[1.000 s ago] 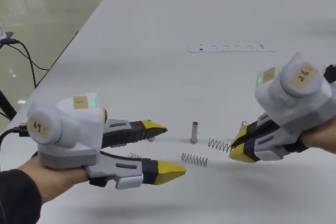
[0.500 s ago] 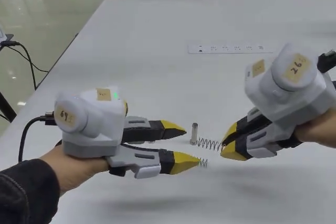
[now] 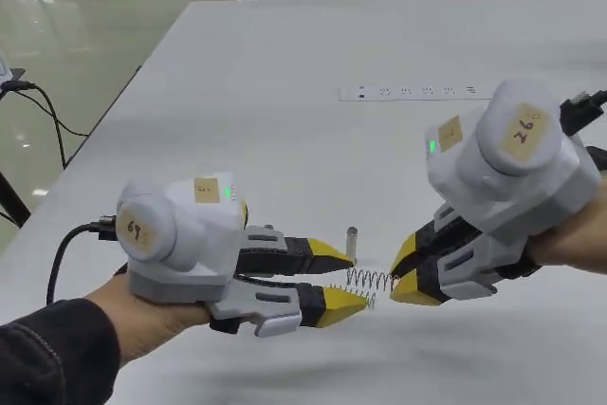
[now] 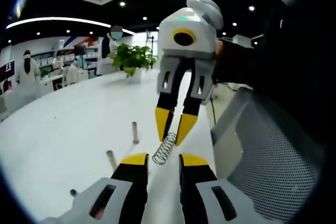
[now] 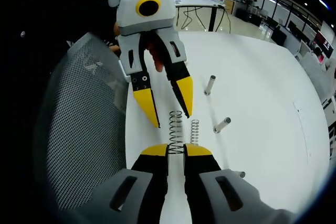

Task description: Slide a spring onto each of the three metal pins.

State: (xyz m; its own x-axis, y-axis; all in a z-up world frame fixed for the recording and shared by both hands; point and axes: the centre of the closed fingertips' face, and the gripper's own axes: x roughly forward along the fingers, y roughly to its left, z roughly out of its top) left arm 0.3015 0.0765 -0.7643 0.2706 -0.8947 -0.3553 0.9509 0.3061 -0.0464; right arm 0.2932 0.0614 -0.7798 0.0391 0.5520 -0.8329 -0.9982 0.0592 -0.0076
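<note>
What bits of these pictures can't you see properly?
Small silver metal pin: in the left gripper view it is tiny and near the edge, so I cannot tell whether it is upright or lying.
White power strip: in the head view its sockets are too small to count.
Coiled wire spring: in the head view the right gripper covers its held end.

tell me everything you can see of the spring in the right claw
The spring is a thin silvery wire coil, open-wound and straight, not visibly squashed. One end is pinched in the jaws of the right claw; the free end reaches between the open jaws of the left claw. A second spring lies beside it.
</note>
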